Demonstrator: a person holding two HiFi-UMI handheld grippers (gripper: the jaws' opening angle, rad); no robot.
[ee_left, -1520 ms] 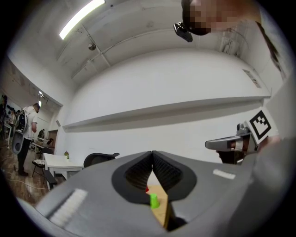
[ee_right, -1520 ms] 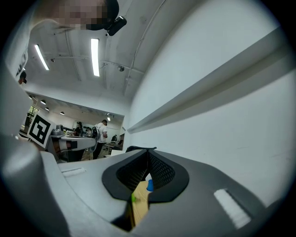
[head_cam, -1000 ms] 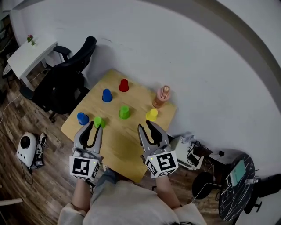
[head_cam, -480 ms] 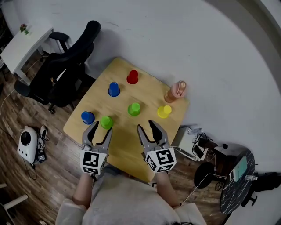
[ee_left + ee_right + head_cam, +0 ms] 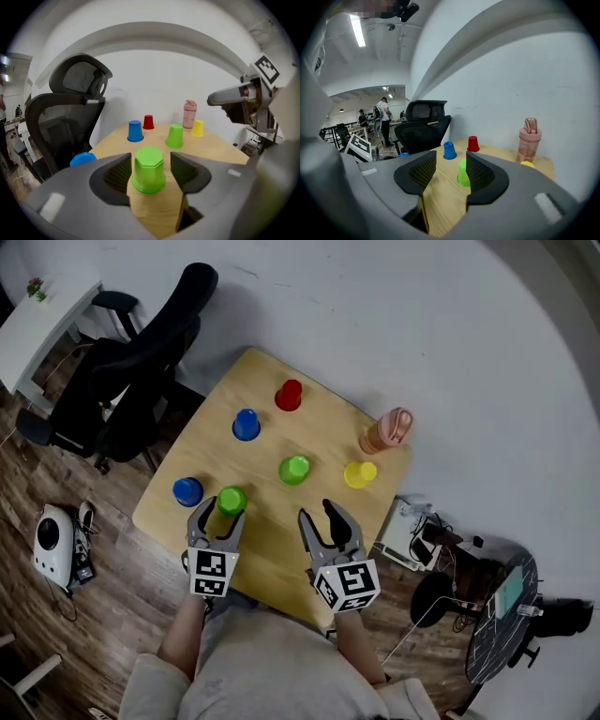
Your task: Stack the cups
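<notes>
The nearer green plastic cup [image 5: 149, 169] stands upside down on the pale wooden surface [image 5: 272, 540], close to its near left edge. No cup sits on another. This cup stands between the jaws of the left gripper [image 5: 217, 518], which are spread wide and have just been opening. A gap shows on each side of the cup, so the pads do not touch it.

Just left of the nearer green plastic cup, at the edge, is a blue plastic cup [image 5: 187, 490], also upside down. Beyond it and to the right, near the middle, stands the second green plastic cup [image 5: 294, 470]. Further to the right of it is the yellow plastic cup [image 5: 359, 474]. Well beyond it stands another blue plastic cup [image 5: 246, 425], and farthest from it the red plastic cup [image 5: 289, 395]. All the cups stand apart from one another.

A pink drinking bottle [image 5: 386, 431] with a lid stands upright at the far right corner, well away from the nearer green plastic cup. The right gripper [image 5: 319, 517] hovers to the right of that cup, over the near part of the surface. Its jaws are moderately apart, having opened just lately, with nothing between them.

A black office chair [image 5: 141, 371] stands far to the left beyond the cup, off the surface, on the dark wood floor [image 5: 56, 634].
</notes>
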